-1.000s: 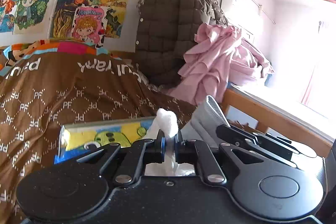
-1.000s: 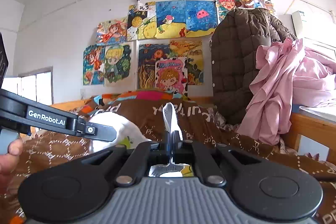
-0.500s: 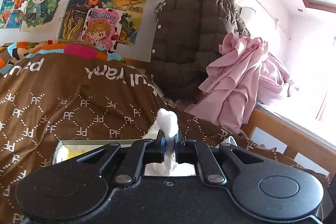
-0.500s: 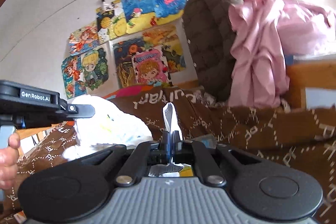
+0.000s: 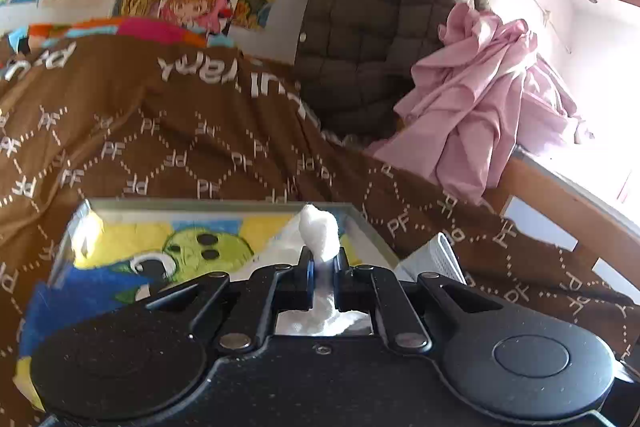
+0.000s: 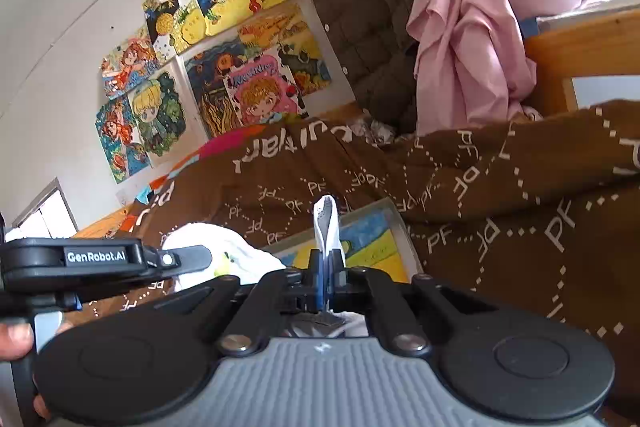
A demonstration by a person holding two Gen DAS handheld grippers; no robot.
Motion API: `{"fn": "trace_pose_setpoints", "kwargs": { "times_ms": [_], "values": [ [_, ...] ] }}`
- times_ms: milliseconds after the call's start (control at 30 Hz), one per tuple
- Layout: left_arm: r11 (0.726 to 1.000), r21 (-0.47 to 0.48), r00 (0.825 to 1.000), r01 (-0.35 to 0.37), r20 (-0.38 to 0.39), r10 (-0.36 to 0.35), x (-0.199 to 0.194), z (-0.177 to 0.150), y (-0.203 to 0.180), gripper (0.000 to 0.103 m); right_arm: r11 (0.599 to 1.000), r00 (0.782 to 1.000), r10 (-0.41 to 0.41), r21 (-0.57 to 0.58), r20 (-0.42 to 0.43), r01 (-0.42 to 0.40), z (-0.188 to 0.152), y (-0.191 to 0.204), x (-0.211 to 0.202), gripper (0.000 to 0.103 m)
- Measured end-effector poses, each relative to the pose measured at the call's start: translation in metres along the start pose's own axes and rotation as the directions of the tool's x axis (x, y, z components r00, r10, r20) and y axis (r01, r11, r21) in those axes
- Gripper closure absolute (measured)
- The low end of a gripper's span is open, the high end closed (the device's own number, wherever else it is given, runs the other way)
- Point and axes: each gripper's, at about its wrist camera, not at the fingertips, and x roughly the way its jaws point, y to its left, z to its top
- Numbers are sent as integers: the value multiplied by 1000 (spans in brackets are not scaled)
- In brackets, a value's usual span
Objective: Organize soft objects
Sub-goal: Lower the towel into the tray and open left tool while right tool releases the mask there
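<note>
With the left gripper (image 5: 322, 261) and right gripper (image 6: 328, 269) each pinching the white cloth (image 6: 224, 259), we lower both corners evenly onto the tray (image 5: 216, 205), no slack.

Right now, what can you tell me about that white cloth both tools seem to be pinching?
The white soft cloth looks thin and crumpled. The left gripper has its jaws closed on one bunched tip, which pokes up between them. The right gripper pinches a flatter, folded edge. More of it billows beside the left tool in the right view, above a colourful cartoon-printed tray on the brown patterned blanket.
</note>
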Motion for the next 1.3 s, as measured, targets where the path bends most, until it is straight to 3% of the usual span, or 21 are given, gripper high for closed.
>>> {"fn": "trace_pose_setpoints", "kwargs": {
  "times_ms": [233, 467, 633, 700, 967, 1300],
  "values": [
    [1000, -13, 997, 9, -74, -10, 17, -16, 6, 94, 999, 998, -38, -28, -44, 37, -8, 2, 9, 93],
    [1000, -21, 997, 19, -80, -21, 19, -24, 11, 92, 998, 997, -49, -50, -62, 46, -8, 6, 10, 88],
    [999, -50, 998, 21, -63, -24, 15, -22, 13, 87, 995, 995, -70, -79, -69, 64, -6, 11, 9, 65],
    [997, -68, 998, 22, -55, -26, 12, -21, 14, 83, 992, 995, -78, -100, -69, 71, -6, 14, 8, 56],
    [996, -92, 1000, 0, -16, -2, -6, -16, 9, 46, 985, 994, -91, -150, -68, 80, 2, 13, -5, 22],
    [995, -79, 997, -54, 54, 58, -54, -4, 4, 26, 977, 994, -105, -192, -37, 96, 24, 38, -44, 8]
  ]
}}
